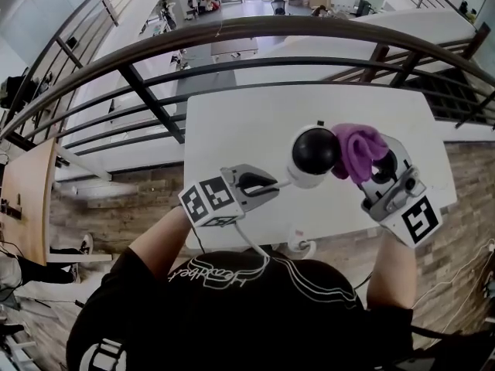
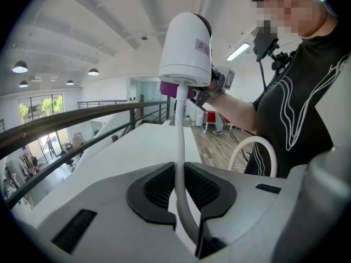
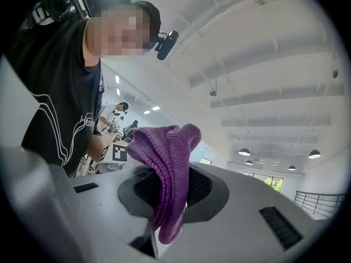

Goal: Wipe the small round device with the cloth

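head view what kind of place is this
Likely an upper gallery in an open office or workshop: a curved metal railing overlooks a lower floor, and a white table stands beside it.

The white table (image 1: 255, 122) lies open beyond the device (image 1: 315, 151); a railing (image 1: 232, 31) bars its far edge.

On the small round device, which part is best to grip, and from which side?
Probably the thin white cable just below the base, coming from the base side, away from the black dome. The device body is smooth and rounded, likely too wide for the jaws. The left gripper is shut on that cable.
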A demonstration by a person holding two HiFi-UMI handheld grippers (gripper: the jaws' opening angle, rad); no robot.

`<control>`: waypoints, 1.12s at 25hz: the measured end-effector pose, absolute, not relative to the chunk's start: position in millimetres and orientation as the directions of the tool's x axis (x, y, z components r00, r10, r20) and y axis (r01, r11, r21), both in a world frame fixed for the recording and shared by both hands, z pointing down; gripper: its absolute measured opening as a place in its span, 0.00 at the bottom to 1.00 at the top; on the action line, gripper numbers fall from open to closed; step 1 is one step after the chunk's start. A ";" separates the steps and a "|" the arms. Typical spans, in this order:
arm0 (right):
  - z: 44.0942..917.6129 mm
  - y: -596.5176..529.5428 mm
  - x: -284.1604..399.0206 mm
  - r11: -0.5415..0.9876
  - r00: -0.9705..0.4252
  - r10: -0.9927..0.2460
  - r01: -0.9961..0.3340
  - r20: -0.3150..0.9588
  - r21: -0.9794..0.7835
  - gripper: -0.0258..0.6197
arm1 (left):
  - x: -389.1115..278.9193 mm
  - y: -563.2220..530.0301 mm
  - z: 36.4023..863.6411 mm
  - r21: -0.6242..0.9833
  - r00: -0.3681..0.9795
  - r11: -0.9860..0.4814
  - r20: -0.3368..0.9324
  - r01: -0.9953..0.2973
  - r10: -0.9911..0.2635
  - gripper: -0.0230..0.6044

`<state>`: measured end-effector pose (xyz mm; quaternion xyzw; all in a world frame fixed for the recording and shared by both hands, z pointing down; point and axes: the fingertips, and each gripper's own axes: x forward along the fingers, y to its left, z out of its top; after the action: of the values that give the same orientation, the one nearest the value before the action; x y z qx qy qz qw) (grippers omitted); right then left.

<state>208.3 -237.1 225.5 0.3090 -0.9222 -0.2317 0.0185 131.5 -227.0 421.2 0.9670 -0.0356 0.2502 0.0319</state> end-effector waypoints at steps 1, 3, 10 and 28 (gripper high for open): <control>226.7 -235.9 208.2 0.701 -0.808 -0.580 -0.562 -0.107 0.438 0.13 | 131.4 -227.1 421.2 0.044 0.872 -0.995 0.487 -0.085 -0.053 0.13; 228.7 -232.5 207.7 0.701 -0.806 -0.582 -0.563 -0.105 0.437 0.13 | 130.9 -226.6 421.0 0.049 0.872 -0.995 0.487 -0.087 -0.052 0.13; 246.8 -215.6 208.1 0.702 -0.800 -0.593 -0.570 -0.092 0.426 0.13 | 130.8 -222.9 425.6 0.048 0.871 -0.995 0.488 -0.088 -0.054 0.13; 300.6 -176.7 189.4 0.740 -0.797 -0.603 -0.577 -0.040 0.344 0.13 | 126.1 -219.4 427.7 0.032 0.876 -0.993 0.474 -0.113 -0.084 0.13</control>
<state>189.4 -176.7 300.6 0.3166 -0.9321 -0.1722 0.0368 126.1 -219.4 427.7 0.9682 -0.0510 0.2432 0.0294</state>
